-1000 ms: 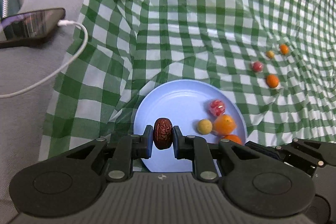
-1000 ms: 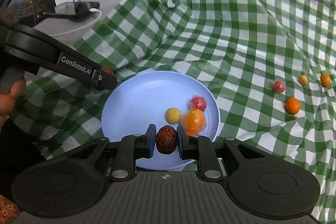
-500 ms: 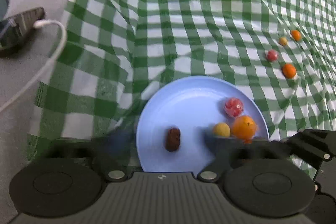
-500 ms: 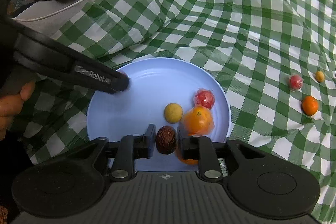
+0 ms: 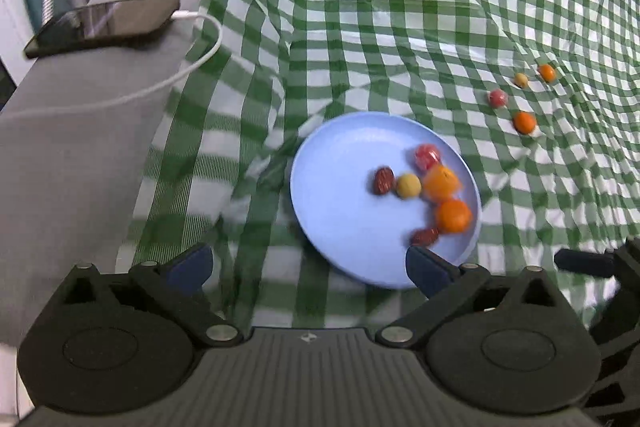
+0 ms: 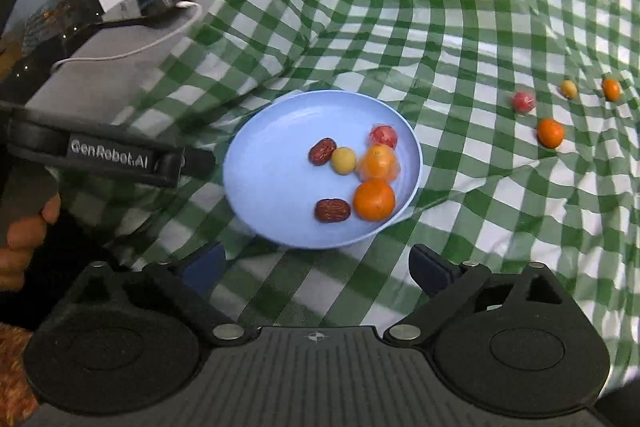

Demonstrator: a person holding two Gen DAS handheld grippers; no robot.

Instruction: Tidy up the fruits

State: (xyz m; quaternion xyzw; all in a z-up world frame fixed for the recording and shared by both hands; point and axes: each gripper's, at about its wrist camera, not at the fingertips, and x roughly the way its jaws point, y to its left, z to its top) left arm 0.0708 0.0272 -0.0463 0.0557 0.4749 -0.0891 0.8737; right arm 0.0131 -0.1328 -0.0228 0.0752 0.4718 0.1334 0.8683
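1. Left gripper (image 5: 308, 267) is spread wide with nothing in it, sitting just short of the plate's (image 5: 340, 227) near-left edge.
2. Right gripper (image 6: 318, 265) is spread wide too, also holding nothing, hovering near the plate's front rim.
3. On the blue plate: two dates (image 6: 322, 151) (image 6: 332, 210), a yellow fruit (image 6: 343, 160), two oranges (image 6: 374, 200) and a red fruit (image 6: 383, 135), all bunched toward the right side.
4. Four more small fruits (image 6: 550, 133) sit loose on the green checked cloth (image 6: 400, 7), well off to the right.
5. A phone (image 5: 104, 23) on a white cable lies on the grey surface at left.
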